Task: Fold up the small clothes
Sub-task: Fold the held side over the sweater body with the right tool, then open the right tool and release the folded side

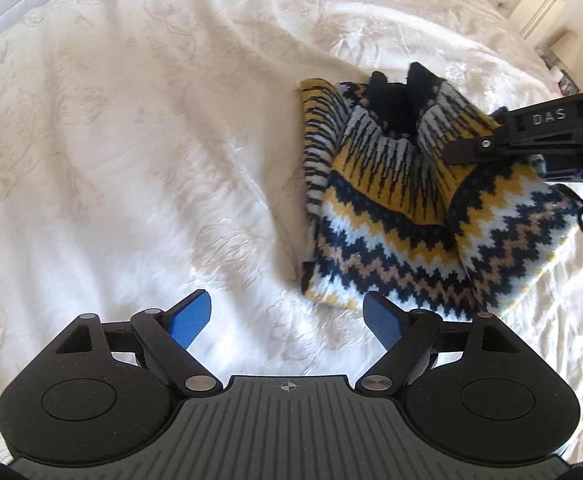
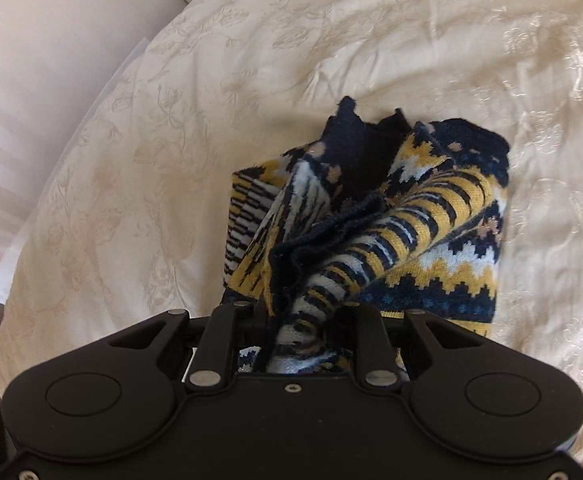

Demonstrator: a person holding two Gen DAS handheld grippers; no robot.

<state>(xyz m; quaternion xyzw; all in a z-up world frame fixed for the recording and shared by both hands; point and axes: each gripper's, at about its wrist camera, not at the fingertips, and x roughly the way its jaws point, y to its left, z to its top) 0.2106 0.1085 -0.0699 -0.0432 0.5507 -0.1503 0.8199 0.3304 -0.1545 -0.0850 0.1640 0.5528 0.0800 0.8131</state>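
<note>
With the patterned knit sweater [image 1: 411,216] lying part-folded on the cream bedspread [image 1: 131,140], our right gripper [image 2: 299,332] pinches a sleeve; we lay it flat across the body while our left gripper [image 1: 287,316], spread and empty, steadies the hem.

One patterned knit sweater [image 1: 391,208] lies on one cream bedspread [image 1: 131,140] — no second garment shows in either view. Two grippers are in sight — the left gripper [image 1: 287,316] near, with two blue pads [image 1: 189,318], and the right gripper [image 2: 303,320] at the sweater's right.
</note>
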